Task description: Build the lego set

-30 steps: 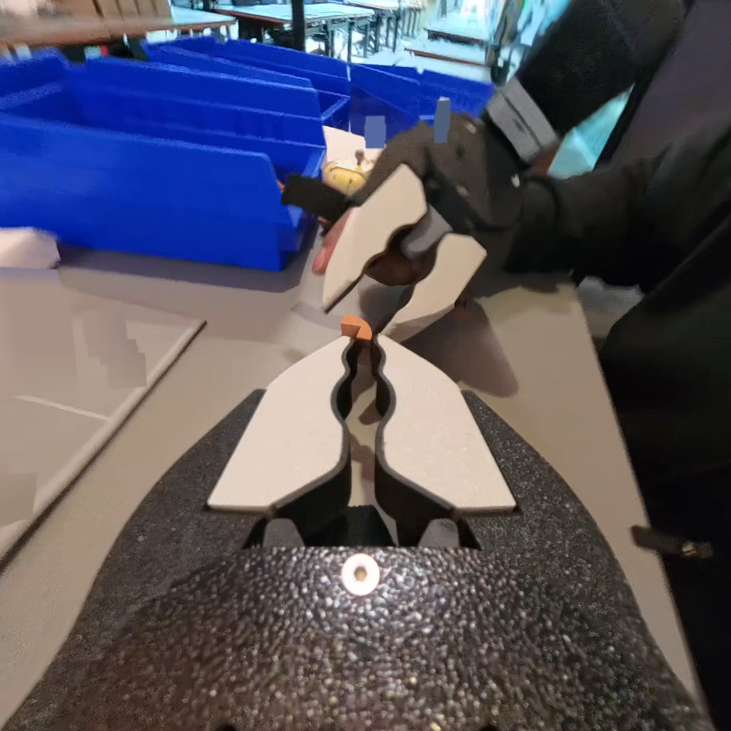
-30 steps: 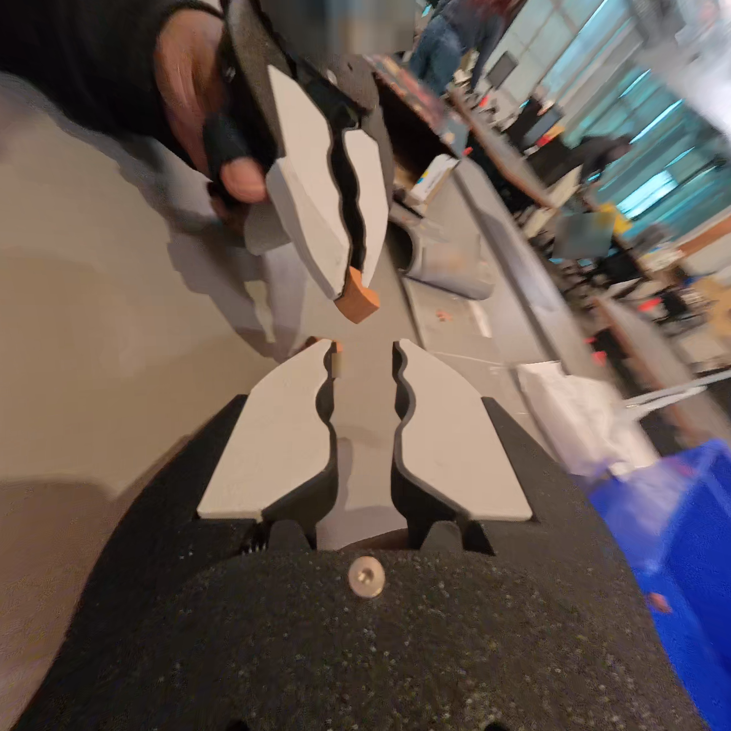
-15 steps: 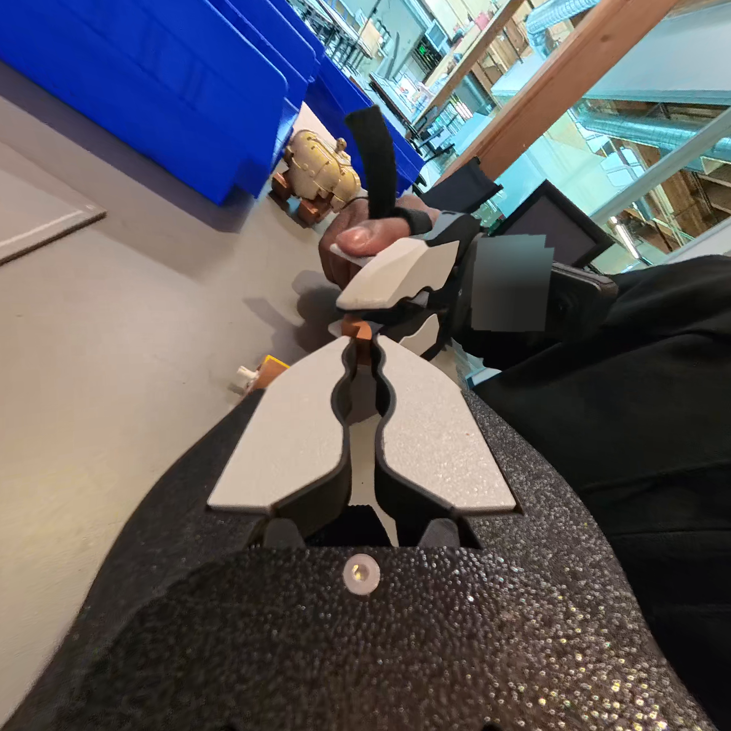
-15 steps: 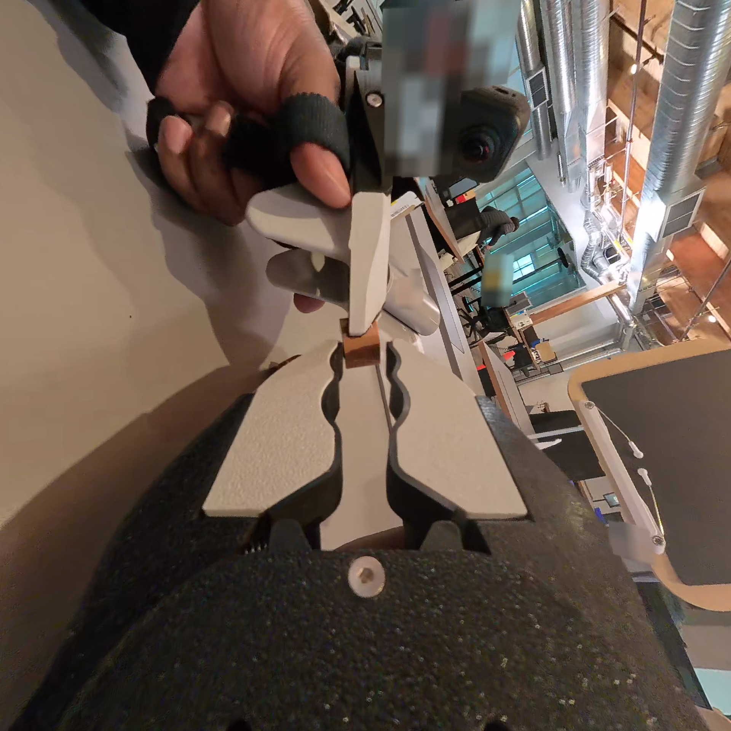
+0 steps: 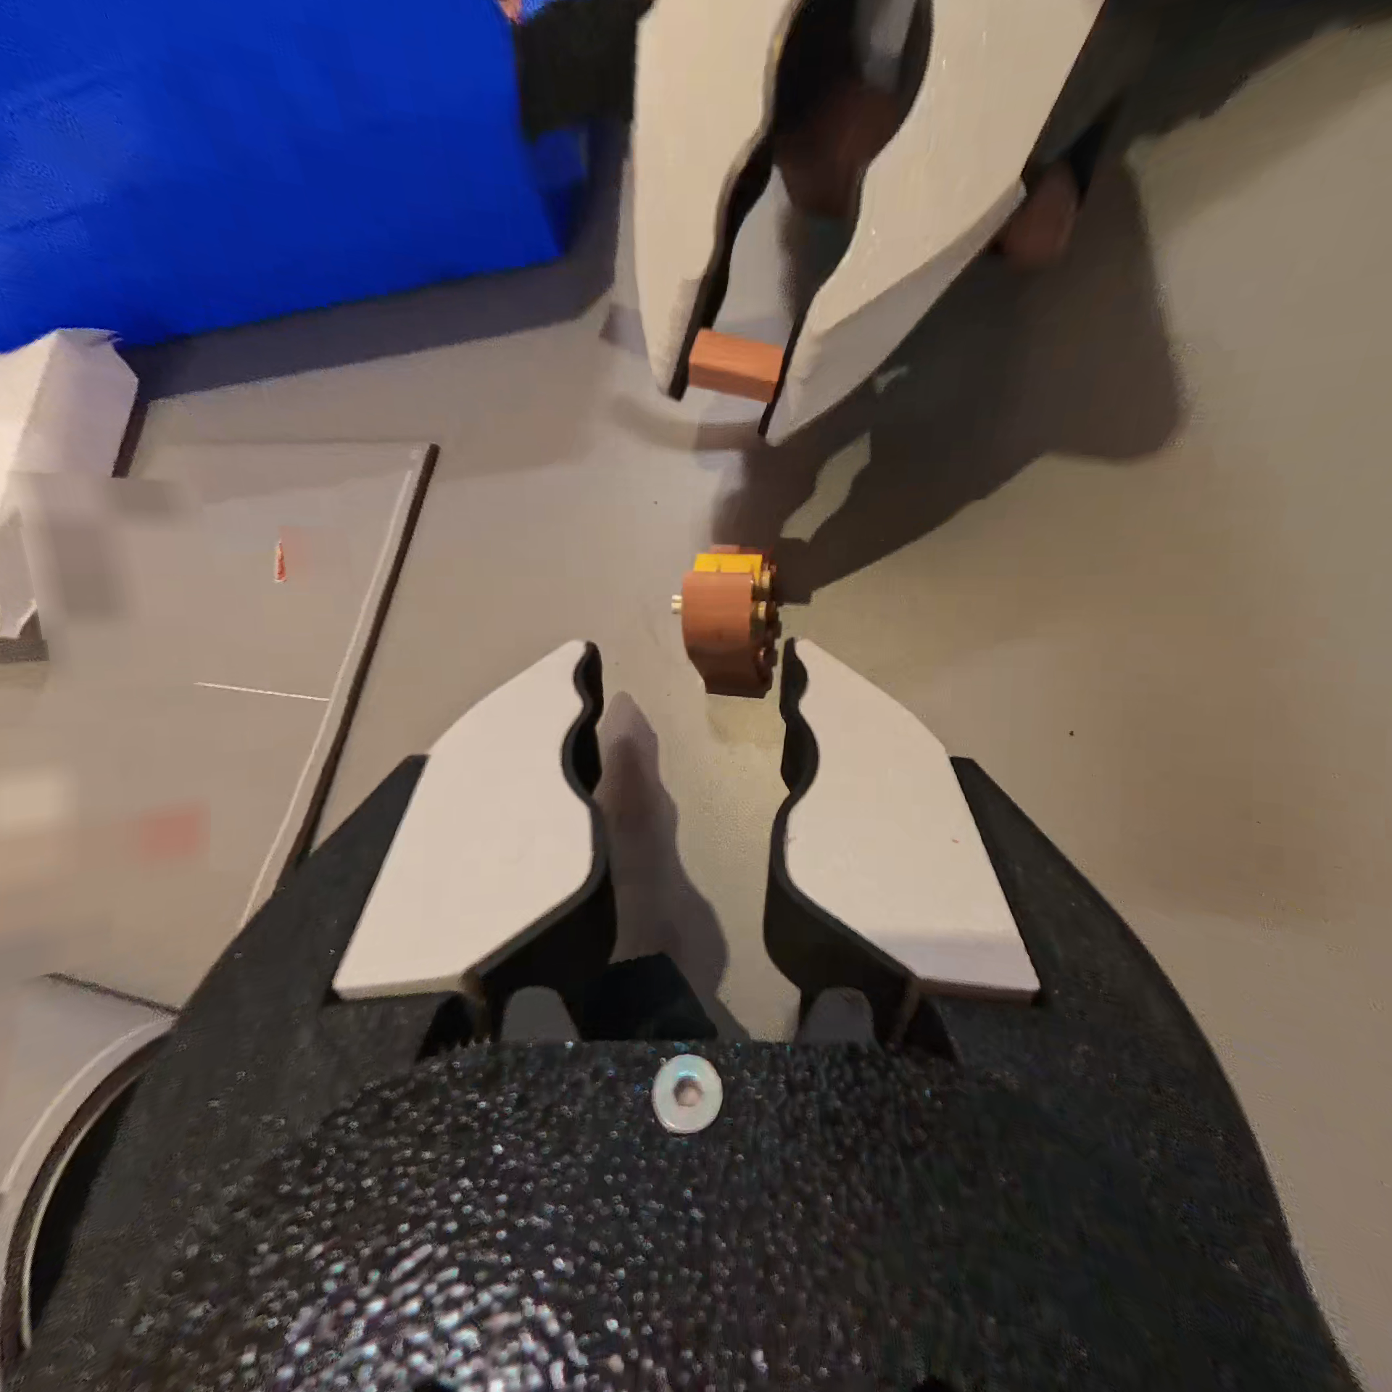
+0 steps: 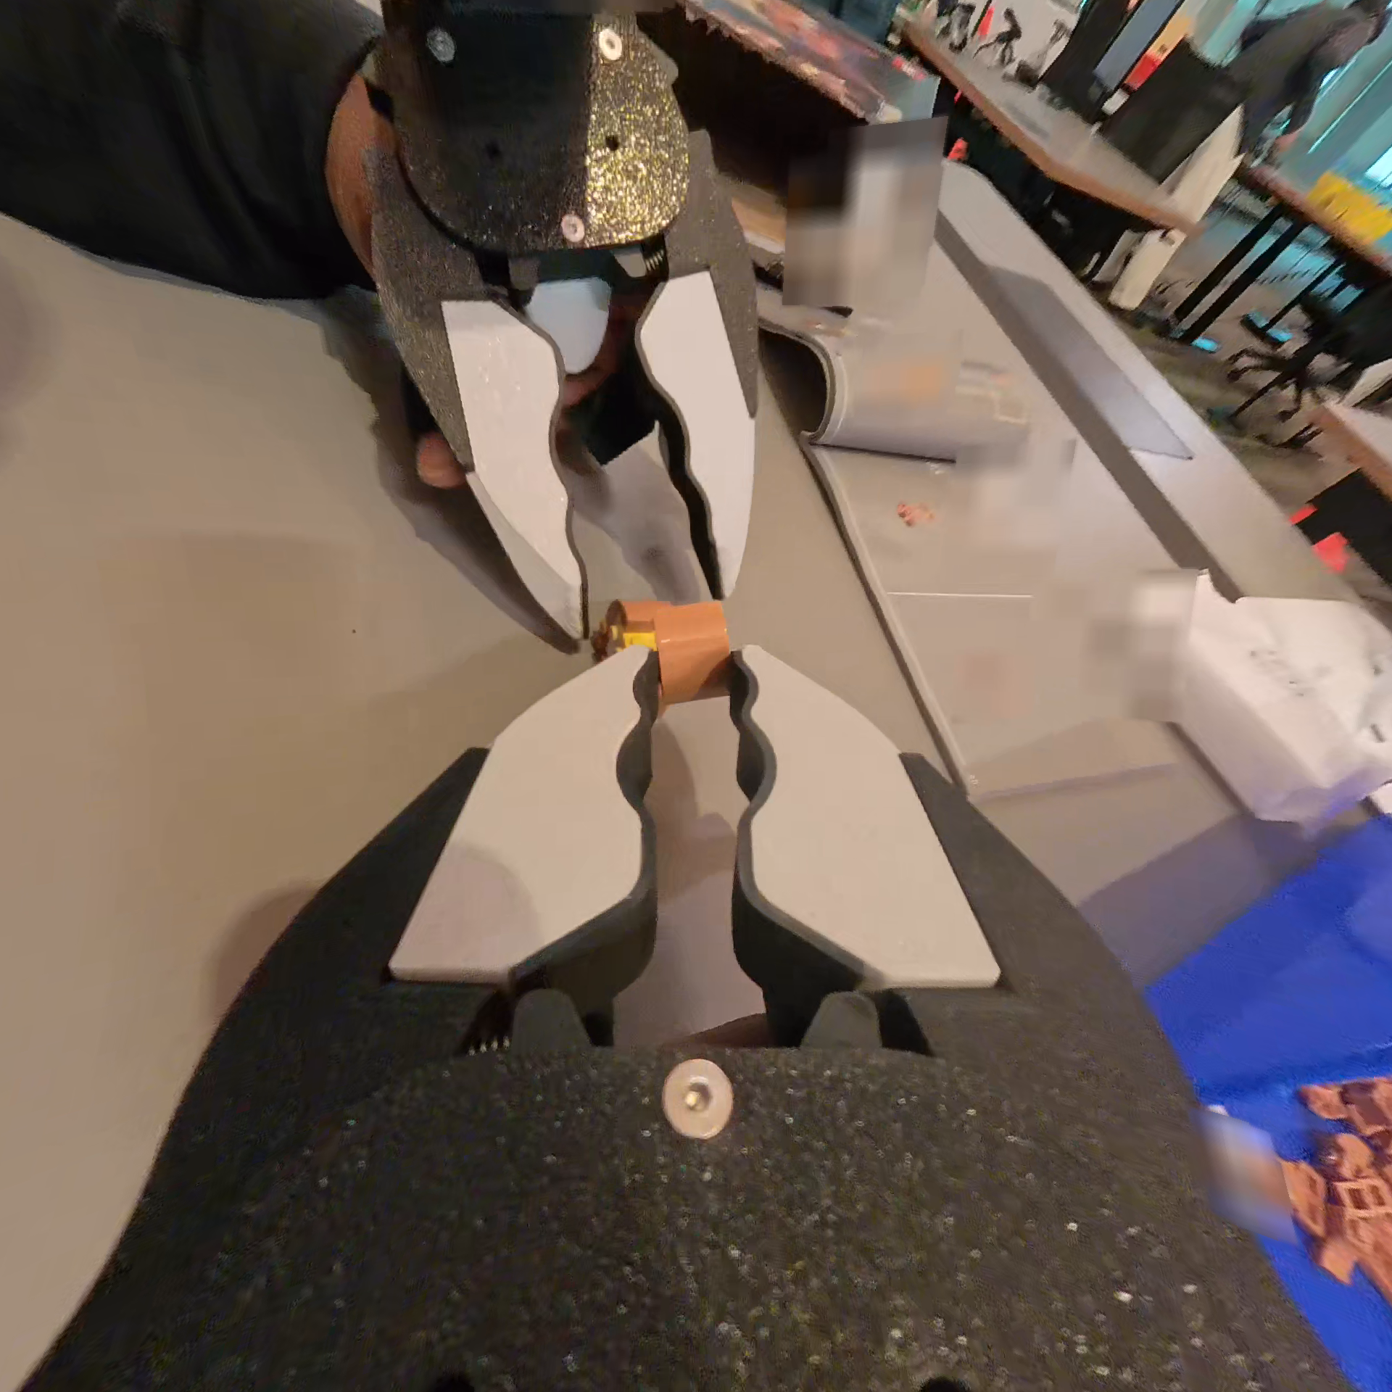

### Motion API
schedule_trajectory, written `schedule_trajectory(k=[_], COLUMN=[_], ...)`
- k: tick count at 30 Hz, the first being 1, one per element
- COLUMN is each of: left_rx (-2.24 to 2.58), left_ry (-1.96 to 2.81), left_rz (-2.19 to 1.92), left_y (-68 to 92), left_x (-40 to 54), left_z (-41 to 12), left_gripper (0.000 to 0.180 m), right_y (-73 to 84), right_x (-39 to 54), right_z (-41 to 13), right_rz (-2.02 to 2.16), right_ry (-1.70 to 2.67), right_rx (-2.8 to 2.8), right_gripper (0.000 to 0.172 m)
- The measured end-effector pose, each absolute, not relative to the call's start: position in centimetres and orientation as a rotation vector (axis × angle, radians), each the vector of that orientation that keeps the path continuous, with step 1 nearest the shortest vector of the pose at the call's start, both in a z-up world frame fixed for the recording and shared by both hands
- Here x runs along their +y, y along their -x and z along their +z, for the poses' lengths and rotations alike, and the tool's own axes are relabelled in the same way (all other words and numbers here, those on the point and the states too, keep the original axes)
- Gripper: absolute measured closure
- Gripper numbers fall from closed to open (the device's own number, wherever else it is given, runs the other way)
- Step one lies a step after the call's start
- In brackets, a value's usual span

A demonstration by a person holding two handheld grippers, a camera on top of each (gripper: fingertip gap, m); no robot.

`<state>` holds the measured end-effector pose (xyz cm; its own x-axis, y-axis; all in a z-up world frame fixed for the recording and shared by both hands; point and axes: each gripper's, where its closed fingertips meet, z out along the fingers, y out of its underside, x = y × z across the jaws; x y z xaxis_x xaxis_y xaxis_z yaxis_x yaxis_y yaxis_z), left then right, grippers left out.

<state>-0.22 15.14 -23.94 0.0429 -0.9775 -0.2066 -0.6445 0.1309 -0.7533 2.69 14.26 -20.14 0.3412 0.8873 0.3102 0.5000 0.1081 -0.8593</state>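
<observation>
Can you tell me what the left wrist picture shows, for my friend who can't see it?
The left claw hangs open over a grey table, with a small brown-and-yellow brick piece lying just ahead of its fingertips. Farther off, the right claw pinches a small brown block, and a blue bin stands at the back left.

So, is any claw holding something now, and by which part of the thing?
Yes. The right claw pinches a small brown block by its two opposite ends. The left claw is open; the brown and yellow piece lies on the table at its tips.
</observation>
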Motion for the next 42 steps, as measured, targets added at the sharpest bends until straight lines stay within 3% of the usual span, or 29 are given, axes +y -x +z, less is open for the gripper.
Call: schedule_trajectory(k=[4,7,42], left_rx=[1.721,1.743,1.664], left_ry=[1.549,1.549,1.469], left_rz=[-0.553,-0.558,-0.674], left_y=[-0.4,-0.6,-1.6], left_x=[14.8,14.6,13.5], left_z=[-24.2,-24.3,-22.4], left_gripper=[0.142,0.159,0.161], right_y=[-2.6,-2.3,-1.5], right_x=[14.1,14.1,13.4], right_z=[-21.0,-21.1,-22.0], right_rz=[0.493,0.517,0.571], right_ry=[1.618,1.633,1.795], right_rx=[-1.305,-1.307,-1.319], right_gripper=[0.154,0.154,0.152])
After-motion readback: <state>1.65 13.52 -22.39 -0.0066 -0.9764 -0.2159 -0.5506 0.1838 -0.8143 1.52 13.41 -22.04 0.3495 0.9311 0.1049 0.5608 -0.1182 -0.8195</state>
